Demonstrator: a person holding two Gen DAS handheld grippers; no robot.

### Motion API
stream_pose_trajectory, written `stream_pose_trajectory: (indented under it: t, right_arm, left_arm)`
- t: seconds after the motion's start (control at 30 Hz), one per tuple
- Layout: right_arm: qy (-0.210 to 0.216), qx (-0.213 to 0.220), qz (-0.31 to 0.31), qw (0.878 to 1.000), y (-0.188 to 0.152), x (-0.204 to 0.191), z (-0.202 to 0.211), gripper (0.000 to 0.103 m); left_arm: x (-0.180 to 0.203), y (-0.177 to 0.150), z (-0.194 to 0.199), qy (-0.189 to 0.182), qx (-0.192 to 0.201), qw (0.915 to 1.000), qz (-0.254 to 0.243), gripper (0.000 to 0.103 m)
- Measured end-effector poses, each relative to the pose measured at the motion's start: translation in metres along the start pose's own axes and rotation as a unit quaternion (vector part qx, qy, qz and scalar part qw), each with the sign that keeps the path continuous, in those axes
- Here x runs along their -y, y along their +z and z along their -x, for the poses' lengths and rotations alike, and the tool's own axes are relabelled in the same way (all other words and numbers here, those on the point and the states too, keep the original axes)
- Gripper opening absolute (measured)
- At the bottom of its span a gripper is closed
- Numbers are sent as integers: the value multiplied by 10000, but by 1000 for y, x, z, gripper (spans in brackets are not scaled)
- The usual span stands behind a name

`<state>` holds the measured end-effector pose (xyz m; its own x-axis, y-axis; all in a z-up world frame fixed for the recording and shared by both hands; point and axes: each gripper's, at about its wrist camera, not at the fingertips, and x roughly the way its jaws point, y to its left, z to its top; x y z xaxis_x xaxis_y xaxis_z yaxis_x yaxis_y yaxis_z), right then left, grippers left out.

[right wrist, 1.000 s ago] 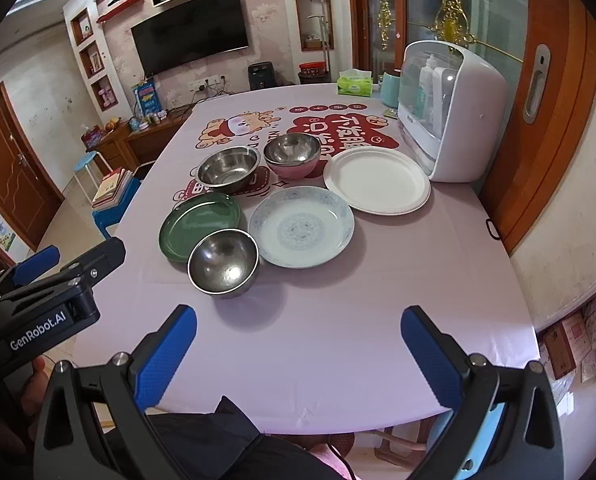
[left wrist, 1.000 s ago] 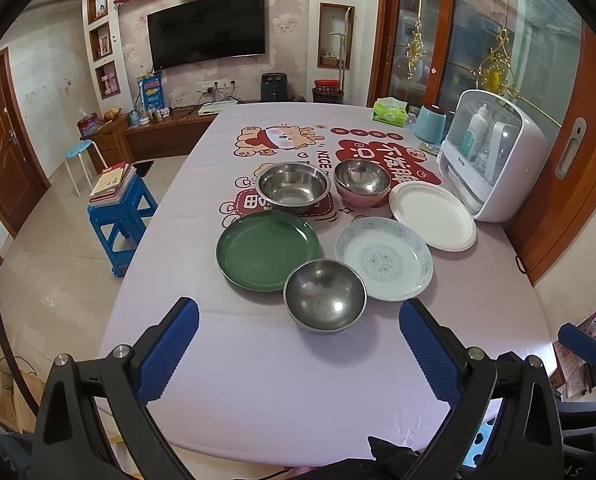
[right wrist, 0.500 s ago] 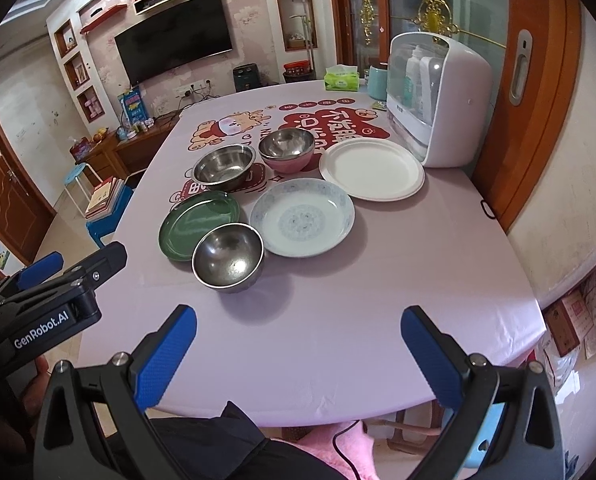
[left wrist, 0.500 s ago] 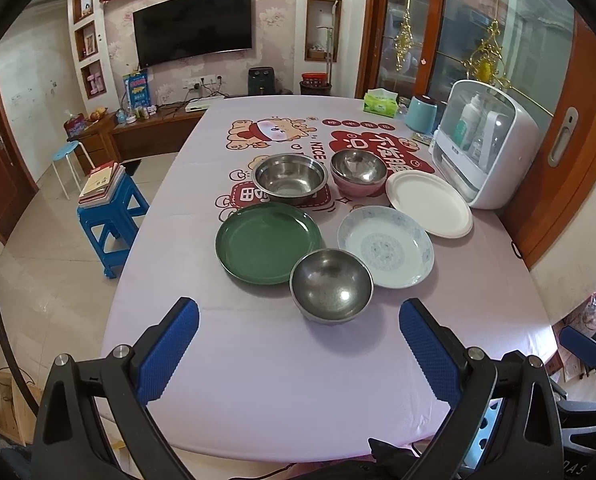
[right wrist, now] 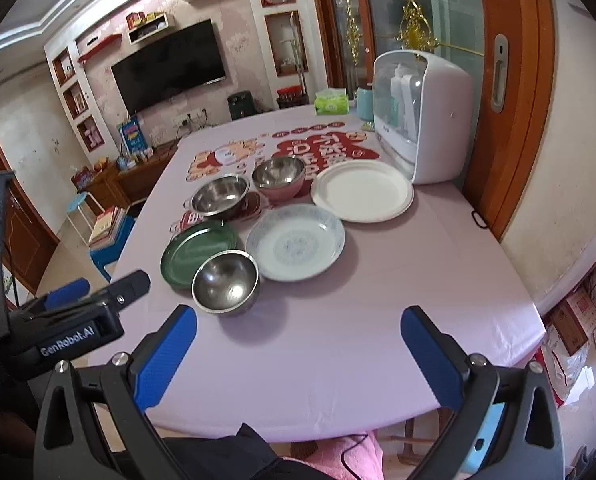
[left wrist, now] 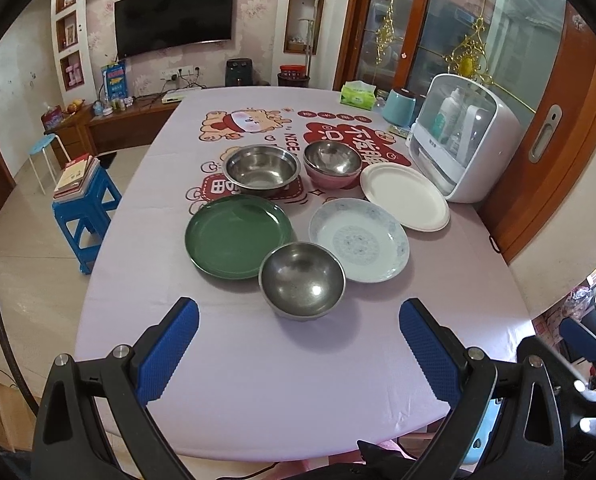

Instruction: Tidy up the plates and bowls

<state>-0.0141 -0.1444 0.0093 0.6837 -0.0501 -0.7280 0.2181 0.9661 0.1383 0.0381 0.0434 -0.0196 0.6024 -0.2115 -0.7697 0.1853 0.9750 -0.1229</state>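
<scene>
Hovering over the near table edge, left gripper (left wrist: 298,344) has fingers spread wide, empty. Left wrist view: small steel bowl (left wrist: 302,278) nearest, touching green plate (left wrist: 237,236) and patterned plate (left wrist: 359,239); white plate (left wrist: 404,196), wide steel bowl (left wrist: 261,169) and pink-sided bowl (left wrist: 332,163) behind.

Right wrist view: right gripper (right wrist: 298,346) spread, empty, above bare tablecloth (right wrist: 338,340).

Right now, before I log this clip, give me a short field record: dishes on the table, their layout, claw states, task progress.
plates: green plate, patterned plate, white plate
bowls: near steel bowl, wide steel bowl, pink bowl
layout: plates and near bowl in front, other two bowls behind, none stacked
left claw: open, empty, short of the near bowl
right claw: open, empty
beside: white cabinet
progress: nothing sorted yet
</scene>
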Motion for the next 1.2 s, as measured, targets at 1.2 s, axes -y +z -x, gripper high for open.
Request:
stream_pose_trajectory:
  t: [1.2]
  right_arm:
    - [111,56,-397,9991,139,164,-144,102]
  left_arm:
    - [117,151,-149,383,-446,9982,125,100]
